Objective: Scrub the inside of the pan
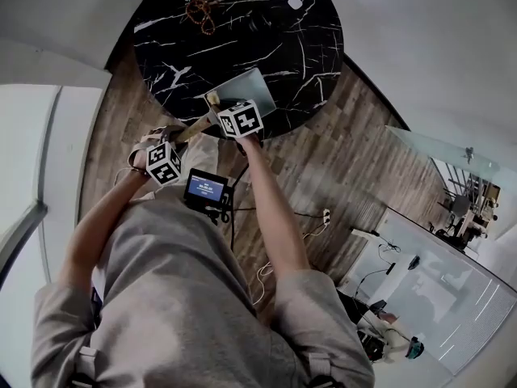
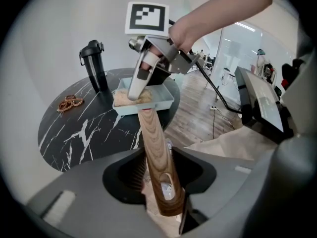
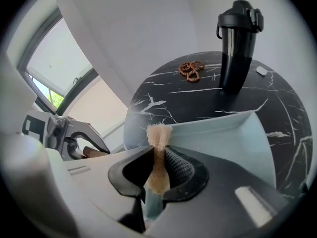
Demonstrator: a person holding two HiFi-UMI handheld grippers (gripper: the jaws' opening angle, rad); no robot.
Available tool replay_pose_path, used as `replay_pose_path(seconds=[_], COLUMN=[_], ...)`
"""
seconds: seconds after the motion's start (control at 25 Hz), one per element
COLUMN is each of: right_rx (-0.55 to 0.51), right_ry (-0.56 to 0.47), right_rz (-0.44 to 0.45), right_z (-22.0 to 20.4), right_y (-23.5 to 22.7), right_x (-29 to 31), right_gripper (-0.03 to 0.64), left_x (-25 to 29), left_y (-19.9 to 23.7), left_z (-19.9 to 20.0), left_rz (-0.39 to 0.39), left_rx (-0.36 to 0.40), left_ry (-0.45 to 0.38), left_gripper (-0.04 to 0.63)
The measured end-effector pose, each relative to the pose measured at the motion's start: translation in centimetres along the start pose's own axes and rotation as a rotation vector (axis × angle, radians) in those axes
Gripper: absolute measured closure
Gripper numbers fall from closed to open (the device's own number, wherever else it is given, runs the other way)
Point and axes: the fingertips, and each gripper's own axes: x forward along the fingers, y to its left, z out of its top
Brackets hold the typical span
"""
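A pale blue square pan (image 1: 244, 92) (image 2: 164, 101) (image 3: 225, 133) rests at the near edge of the round black marble table (image 1: 242, 31). Its wooden handle (image 2: 154, 148) (image 1: 194, 127) sticks out toward me and lies between the jaws of my left gripper (image 2: 161, 187) (image 1: 182, 137), which is shut on it. My right gripper (image 3: 157, 175) (image 1: 216, 103) (image 2: 134, 90) is shut on a tan fibrous scrub cloth (image 3: 158, 152) (image 2: 130, 99). It points down into the pan's near corner, and the cloth touches the inside there.
On the table's far side stand a black lidded bottle (image 2: 94, 66) (image 3: 237, 43), a string of brown beads (image 1: 200, 10) (image 3: 190, 68) and a small white object (image 3: 261, 71). A small screen device (image 1: 206, 188) hangs at my waist. Cables lie on the wood floor (image 1: 339, 160).
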Motion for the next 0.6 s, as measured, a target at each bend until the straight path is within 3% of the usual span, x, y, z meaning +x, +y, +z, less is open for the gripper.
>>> replay_pose_path(seconds=[0.16,0.32,0.44,0.6], right_rx=[0.030,0.125,0.096,-0.009], right_ry=[-0.087,-0.223,-0.223,-0.150], right_rz=[0.064,0.109,0.013,-0.198], right_z=[1.1,2.8,2.5,1.7], right_y=[1.3,0.8,-1.6,-6.1], right_x=[-1.9,-4.7,-5.9,-6.7], right_gripper=[0.534,0.535,0.534,0.534], left_x=[0.1,0.1,0.0,0.1], left_y=[0.5,0.6,0.7,0.7], left_z=[0.0,0.0,0.1,0.1], left_rz=[0.001,0.005,0.007,0.009], left_rx=[-0.010,-0.016,-0.014,-0.014], left_ry=[0.002,-0.001,-0.004,-0.002], left_gripper=[0.442,0.445,0.445,0.445])
